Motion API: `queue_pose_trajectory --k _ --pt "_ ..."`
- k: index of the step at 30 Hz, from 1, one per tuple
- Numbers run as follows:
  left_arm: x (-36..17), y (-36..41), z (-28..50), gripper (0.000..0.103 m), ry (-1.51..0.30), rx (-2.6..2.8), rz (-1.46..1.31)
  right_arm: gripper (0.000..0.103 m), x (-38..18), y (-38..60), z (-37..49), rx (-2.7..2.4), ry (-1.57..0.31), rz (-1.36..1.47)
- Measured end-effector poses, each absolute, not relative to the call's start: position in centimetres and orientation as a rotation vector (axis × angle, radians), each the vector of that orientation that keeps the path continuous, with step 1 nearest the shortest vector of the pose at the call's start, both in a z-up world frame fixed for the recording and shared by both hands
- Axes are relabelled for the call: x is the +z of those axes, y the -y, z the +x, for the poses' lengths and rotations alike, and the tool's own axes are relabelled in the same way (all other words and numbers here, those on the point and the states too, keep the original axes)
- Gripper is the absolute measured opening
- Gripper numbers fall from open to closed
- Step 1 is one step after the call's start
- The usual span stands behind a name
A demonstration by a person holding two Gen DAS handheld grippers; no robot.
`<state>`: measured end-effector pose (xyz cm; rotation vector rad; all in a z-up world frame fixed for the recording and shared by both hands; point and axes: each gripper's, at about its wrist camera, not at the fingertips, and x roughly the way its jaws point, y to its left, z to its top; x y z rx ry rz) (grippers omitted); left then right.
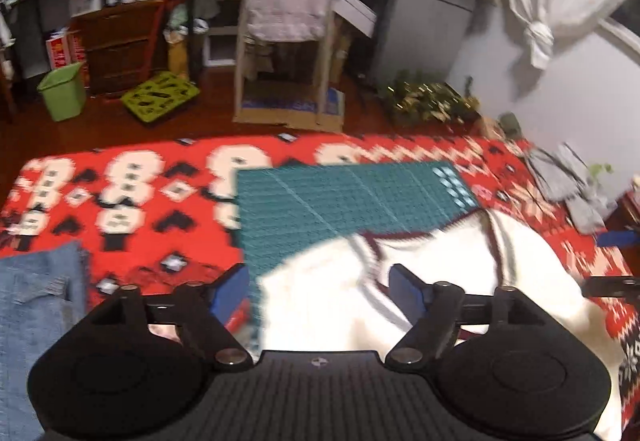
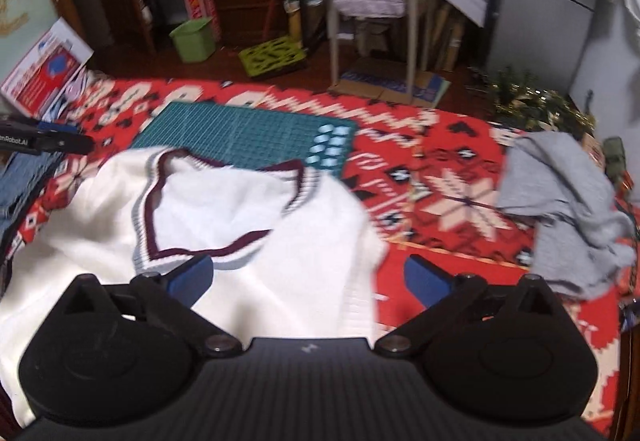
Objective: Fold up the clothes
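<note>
so i've got both claws hovering over the white sweater (image 2: 248, 241), the one with the maroon and grey v-neck trim. it's lying spread on the red patterned blanket (image 2: 460, 209), its collar end overlapping the near edge of the green cutting mat (image 2: 248, 133).

left claw (image 1: 316, 291) is wide open with nothing between its blue pads (image 1: 408, 287). from its camera the sweater fills the space between the fingers and runs off to the right, collar pointing toward the mat. there's some folded denim (image 1: 36, 321) off on the left edge of the blanket.

right claw (image 2: 308, 277) is spread wide too, nothing gripped. its left pad sits over the bottom of the v-neck, its right pad is over bare blanket just past the sweater's side edge. a crumpled grey garment (image 2: 560, 209) lies well apart on the right side of the blanket.

both views are a bit motion blurred, so i can't tell whether any pad actually touches the fabric.
</note>
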<state>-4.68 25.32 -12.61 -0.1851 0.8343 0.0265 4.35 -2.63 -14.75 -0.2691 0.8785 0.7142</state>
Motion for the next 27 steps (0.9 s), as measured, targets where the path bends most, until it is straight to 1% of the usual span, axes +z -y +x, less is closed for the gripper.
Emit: queue_pose_trajectory --k 10,12,14,15,17,18,23,27 --pt "-17.2 -21.0 -3.7 0.08 -0.92 -0.105 -0.132 0.103 -20.3 -0.5 4.1 0.688 -0.921 -0.314" --pt "-17.9 -20.6 -3.5 0.08 -0.935 -0.12 -0.121 0.103 -21.4 -0.3 4.5 0.676 -0.973 -0.286" --pt "-18.3 -20.5 -3.6 0.083 -0.928 -0.13 -0.11 0.103 -21.7 -0.3 4.2 0.66 -0.937 -0.292" --pt "-18.4 -20.3 -3.6 0.086 -0.923 -0.136 -0.104 0.103 -21.8 -0.4 4.1 0.654 -0.928 -0.295" --pt "-18.7 -19.9 -3.5 0.095 -0.923 -0.156 -0.093 0.103 -21.9 -0.4 3.8 0.644 -0.913 -0.29" --pt "-18.9 -19.8 -3.5 0.103 -0.922 -0.174 -0.083 0.103 -22.0 -0.3 3.7 0.642 -0.907 -0.286" --pt "-19.6 -17.5 -3.8 0.103 -0.917 -0.152 0.077 0.103 -22.1 -0.1 3.4 0.634 -0.891 -0.273" --pt "-19.6 -17.4 -3.7 0.103 -0.919 -0.126 0.075 0.103 -21.9 -0.3 3.6 0.622 -0.911 -0.274"
